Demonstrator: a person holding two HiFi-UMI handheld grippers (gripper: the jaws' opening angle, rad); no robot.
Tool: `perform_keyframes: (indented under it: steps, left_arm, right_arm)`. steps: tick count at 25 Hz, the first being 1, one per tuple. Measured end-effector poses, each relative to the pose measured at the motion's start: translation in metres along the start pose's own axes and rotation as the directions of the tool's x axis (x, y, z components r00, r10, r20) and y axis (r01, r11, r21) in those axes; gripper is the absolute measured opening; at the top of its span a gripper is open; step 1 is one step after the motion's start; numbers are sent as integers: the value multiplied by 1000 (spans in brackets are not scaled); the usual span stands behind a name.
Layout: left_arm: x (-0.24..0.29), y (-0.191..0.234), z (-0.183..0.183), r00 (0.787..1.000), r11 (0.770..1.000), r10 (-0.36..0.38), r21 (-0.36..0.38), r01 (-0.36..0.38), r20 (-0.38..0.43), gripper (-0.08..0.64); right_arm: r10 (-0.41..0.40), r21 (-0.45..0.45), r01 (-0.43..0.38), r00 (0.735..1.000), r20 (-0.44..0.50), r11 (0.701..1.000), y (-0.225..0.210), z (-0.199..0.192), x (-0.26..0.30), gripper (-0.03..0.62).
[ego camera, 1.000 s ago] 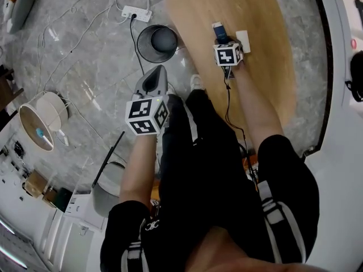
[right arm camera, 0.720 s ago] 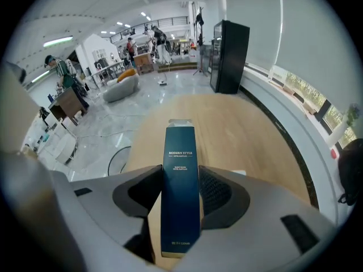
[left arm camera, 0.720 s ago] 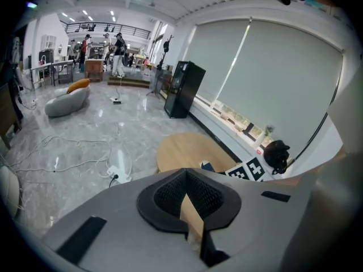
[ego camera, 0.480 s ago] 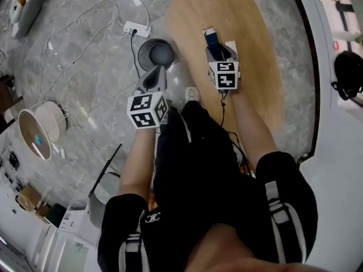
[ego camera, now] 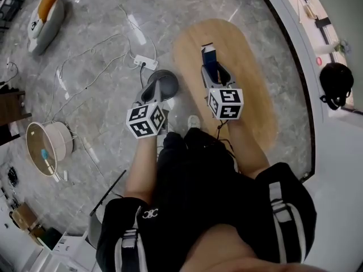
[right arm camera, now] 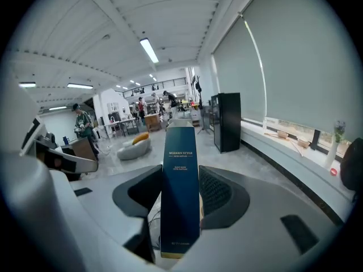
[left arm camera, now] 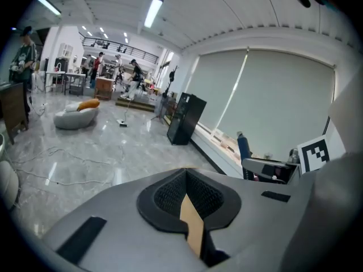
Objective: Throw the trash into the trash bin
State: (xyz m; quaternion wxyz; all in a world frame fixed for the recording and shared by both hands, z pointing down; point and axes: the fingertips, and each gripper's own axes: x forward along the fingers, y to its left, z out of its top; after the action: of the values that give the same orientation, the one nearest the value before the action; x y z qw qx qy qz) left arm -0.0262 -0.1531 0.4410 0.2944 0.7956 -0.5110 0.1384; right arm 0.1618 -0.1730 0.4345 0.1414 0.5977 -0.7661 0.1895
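1. Black top with short sleeves (ego camera: 126,234), white stripes running down each one, and a small white logo (ego camera: 148,213) on the left.
2. Black trousers (ego camera: 193,174), plus a white shoe (ego camera: 193,121) poking out.
3. Left gripper (ego camera: 157,84) and right gripper (ego camera: 212,71) are both smooth grey shells with black ribbed pads (left arm camera: 167,194).
4. Each has a white cube (ego camera: 146,121) with black square markers.
5. A thin black cable (ego camera: 222,130) hangs off the right cube.
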Motion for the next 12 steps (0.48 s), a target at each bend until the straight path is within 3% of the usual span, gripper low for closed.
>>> perform_keyframes:
  steps: [5,12]
  left_arm:
    - [-32,-1,27,997,1000,16,14,-17,75,12]
    - [-76,42,28,984,991,126,-51,-120,124,12]
  right_arm:
    - [70,-36,-68,994,79,997,37,42,-25,183]
    - [230,-81,-226,972,47,971,110,39,-11,183]
